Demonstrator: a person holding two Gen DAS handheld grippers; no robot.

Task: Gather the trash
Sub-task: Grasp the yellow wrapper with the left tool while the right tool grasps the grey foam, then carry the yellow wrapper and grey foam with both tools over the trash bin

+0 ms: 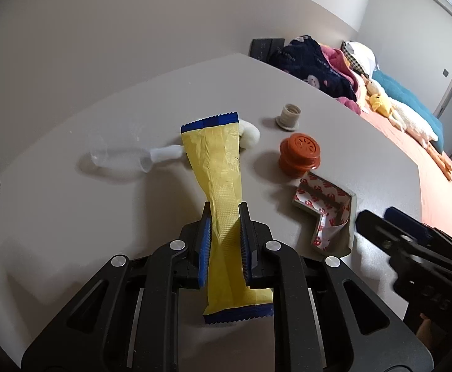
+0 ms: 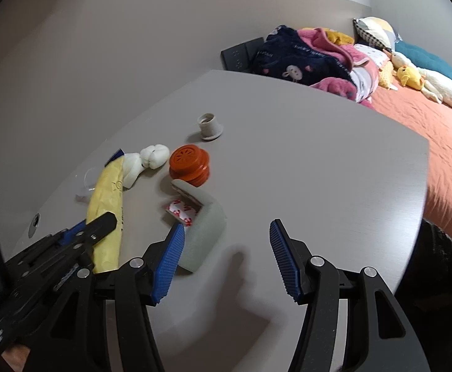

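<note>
Two blue ribbed pads of the left gripper [image 1: 224,235] pinch a yellow wrapper [image 1: 219,186] at its waist, squeezing the crinkled foil narrow there. The wrapper is a long flat sachet with blue serrated seals at both ends; its long axis runs along the fingers, one seal back between the black arms, the other out over the table [image 1: 71,217]. No earlier picture is at hand, so only the grip itself can be told.

Using the wrapper as landmark: past its far seal lies a white fluffy ball [image 1: 250,136] on a white stem, and to the left of that a clear plastic cup [image 1: 114,155] on its side. To the right stands a ribbed orange plastic cap [image 1: 300,155], and beyond it a small grey threaded cap [image 1: 288,116]. Nearer, right of the wrapper, lies an L-shaped grey foam corner guard [image 1: 328,214] with red-and-white adhesive backing.

The right gripper [image 2: 227,257] stands half wide with nothing between its pads; its left pad is just beside the guard's grey outer face.

The smooth grey tabletop is bare right of the guard up to its rounded edge, beyond which an orange bedspread [image 2: 427,130] carries heaped clothes [image 2: 303,59] and plush toys.
</note>
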